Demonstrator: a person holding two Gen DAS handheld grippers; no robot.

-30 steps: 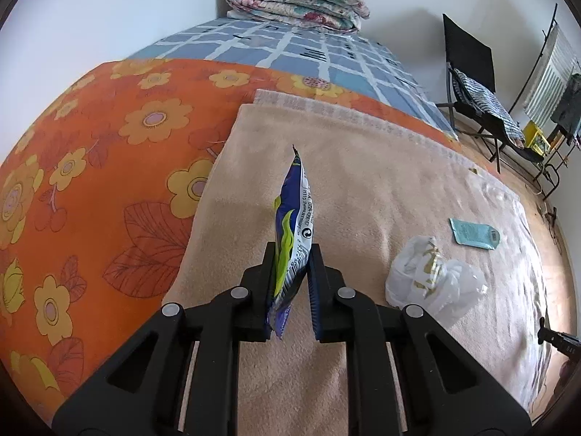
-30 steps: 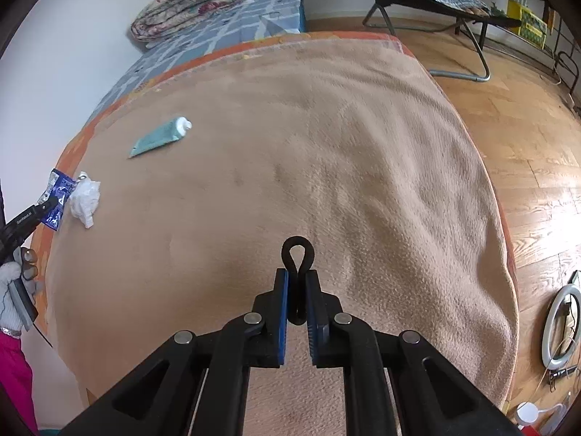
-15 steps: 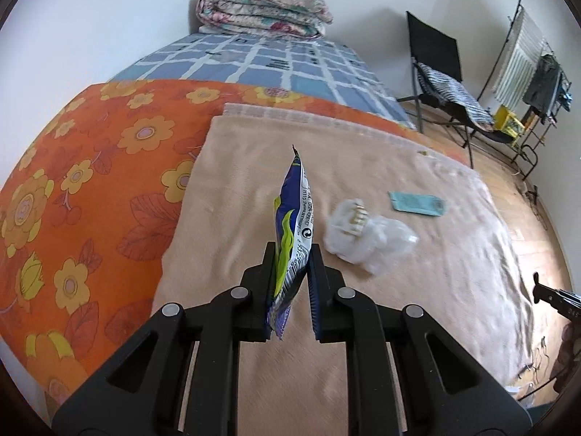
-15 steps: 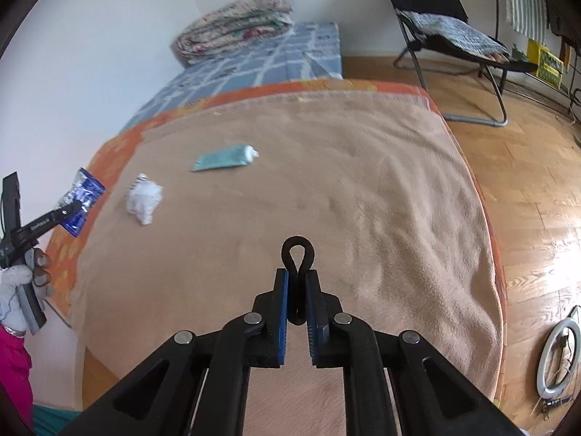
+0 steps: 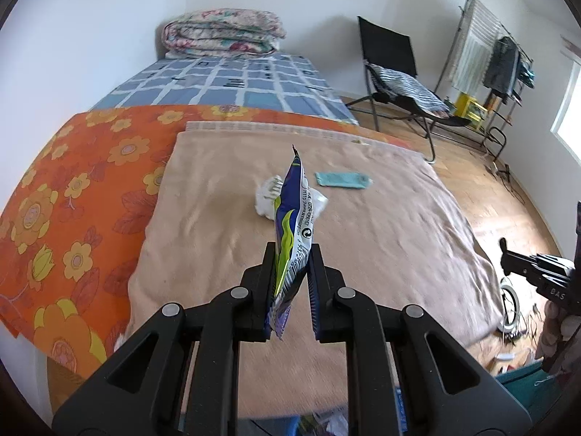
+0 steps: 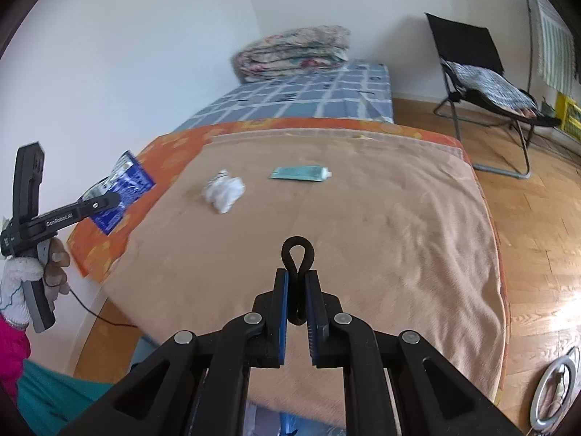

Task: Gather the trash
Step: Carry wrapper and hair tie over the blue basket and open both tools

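The left gripper (image 5: 290, 283) is clamped on a blue, white and green snack wrapper (image 5: 294, 225), which stands edge-on between the pads with its torn tip pointing up and away over the bed. Seen from the right wrist view, that same gripper sits at the left edge of the picture, held by a hand in a white knitted glove (image 6: 21, 283) above a pink sleeve, the wrapper showing its blue printed face. The right gripper (image 6: 297, 290) has its jaws drawn narrow on a thin black elastic loop (image 6: 297, 258), whose rounded end pokes out past the fingertips (it looks like a hair tie, though the pictures do not settle that). Both grippers hang above the near end of a beige blanket (image 5: 381, 225) spread over an orange flowered sheet (image 5: 72, 189). On the blanket, well ahead of the grippers, lie a crumpled white wad (image 6: 223, 190) and, just beyond it to the right, a flattened teal tube (image 6: 299, 173) with a white cap. Farther back are a blue checked cover, a folded floral quilt (image 5: 223, 32) and a black folding chair (image 5: 392, 69) on the wooden floor.
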